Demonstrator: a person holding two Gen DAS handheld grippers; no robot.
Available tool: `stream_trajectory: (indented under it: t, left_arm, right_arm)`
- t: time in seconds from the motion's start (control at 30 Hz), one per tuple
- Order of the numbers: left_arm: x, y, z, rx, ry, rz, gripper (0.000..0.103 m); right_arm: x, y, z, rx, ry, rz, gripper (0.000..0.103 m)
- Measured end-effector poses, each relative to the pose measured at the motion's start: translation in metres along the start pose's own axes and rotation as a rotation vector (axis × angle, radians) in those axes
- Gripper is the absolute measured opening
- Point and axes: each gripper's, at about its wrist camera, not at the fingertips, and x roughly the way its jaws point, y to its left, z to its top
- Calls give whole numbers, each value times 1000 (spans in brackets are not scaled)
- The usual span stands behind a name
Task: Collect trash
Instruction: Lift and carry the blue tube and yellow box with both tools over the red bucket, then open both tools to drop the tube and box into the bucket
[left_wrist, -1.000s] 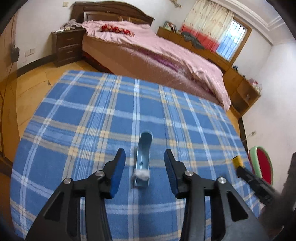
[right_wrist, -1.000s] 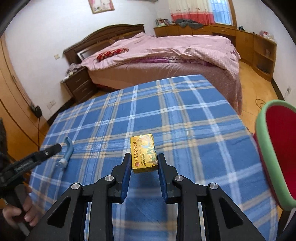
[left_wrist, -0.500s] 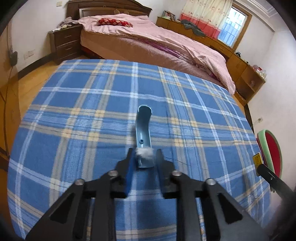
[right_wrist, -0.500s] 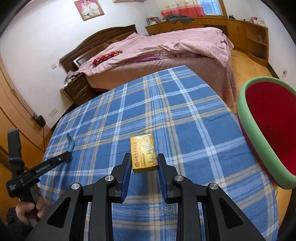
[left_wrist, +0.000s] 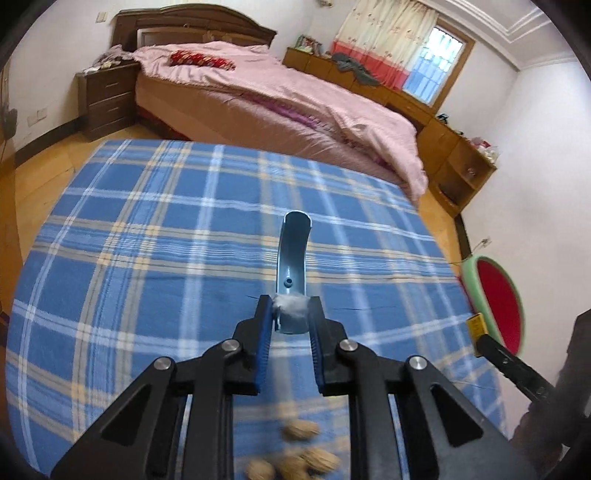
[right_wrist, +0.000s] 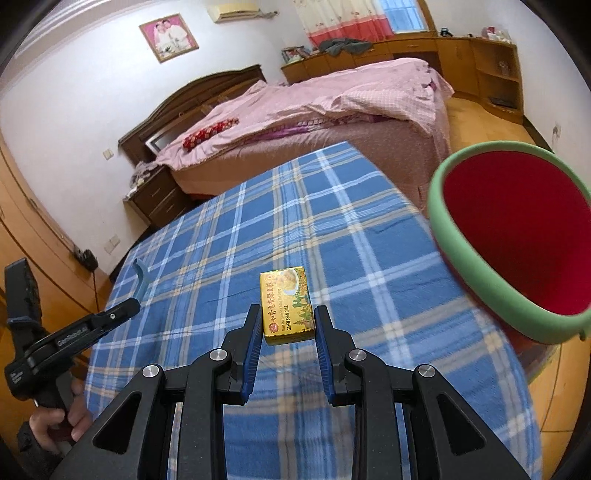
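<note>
Over the bench (right_wrist: 229, 236), your bin (right_wrist: 461, 258) now looms much nearer the right tongs (right_wrist: 288, 325), which grip the yellow box (right_wrist: 287, 304) clear of the cloth. Your left tongs (left_wrist: 290, 314) have just clenched on the blue curved strip (left_wrist: 291, 258) and lifted it. Both pieces look ready for dropping in; walnuts (left_wrist: 295, 454) remain.

Right tool (right_wrist: 289, 325) clamps yellow box (right_wrist: 287, 307) near green-rimmed red bin (right_wrist: 480, 280).
</note>
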Motion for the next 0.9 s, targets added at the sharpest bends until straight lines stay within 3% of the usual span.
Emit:
stream_trajectory:
  t: [0.43, 0.9]
  left_arm:
    - [-24, -98, -11, 134, 4, -148, 19]
    - [31, -218, -22, 317, 125, -249, 19]
  right_arm:
    - [-71, -55, 1, 98, -140, -39, 28]
    - [-104, -142, 17, 198, -227, -158, 28]
